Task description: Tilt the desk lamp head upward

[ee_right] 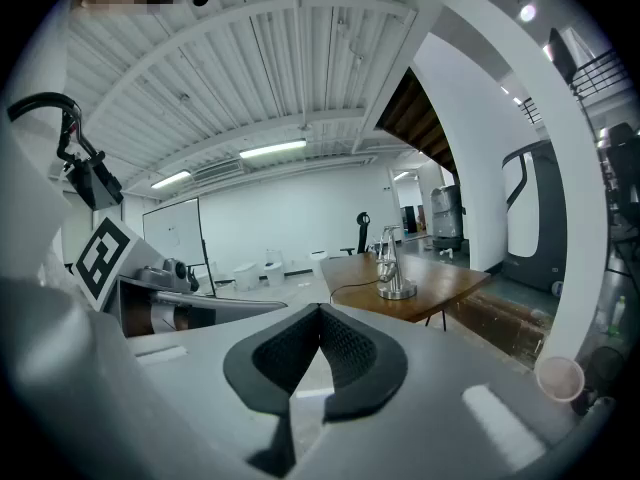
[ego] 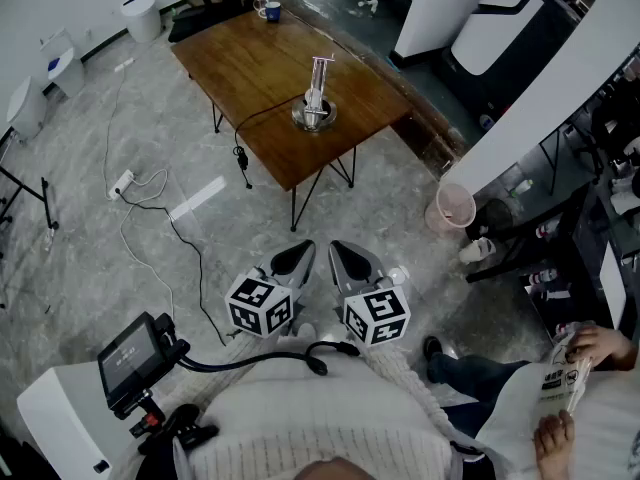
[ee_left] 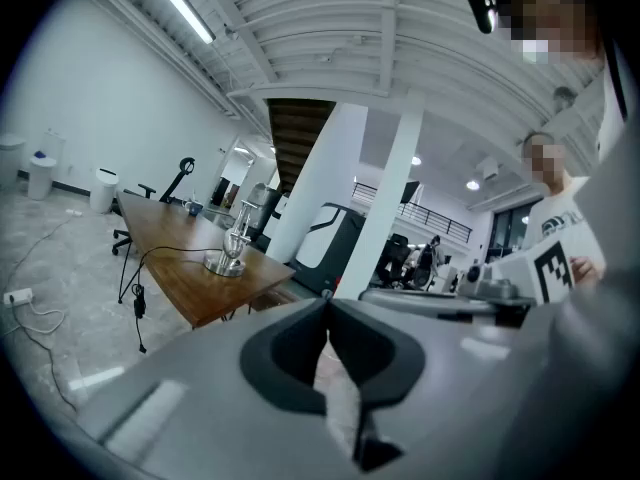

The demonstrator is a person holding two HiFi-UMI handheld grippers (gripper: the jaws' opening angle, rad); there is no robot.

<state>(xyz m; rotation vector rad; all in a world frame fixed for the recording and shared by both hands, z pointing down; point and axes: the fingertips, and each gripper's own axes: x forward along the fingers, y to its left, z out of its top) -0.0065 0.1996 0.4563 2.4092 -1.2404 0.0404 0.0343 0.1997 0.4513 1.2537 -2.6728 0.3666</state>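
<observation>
A silver desk lamp [ego: 318,96] stands on a round base near the front right edge of a long wooden table [ego: 255,63]; its black cable [ego: 243,133] hangs off the table's side. The lamp [ee_left: 232,243] also shows far off in the left gripper view, and the lamp [ee_right: 393,266] in the right gripper view. My left gripper [ego: 302,255] and right gripper [ego: 338,256] are held side by side close to my body, well short of the table. Both are shut with nothing between the jaws.
A power strip [ego: 121,183] and loose cables lie on the marble floor left of the table. A pink bin [ego: 452,208] stands at the right by a white curved partition [ego: 540,88]. A mug [ego: 272,11] sits on the table's far end. A seated person [ego: 560,398] is at my right.
</observation>
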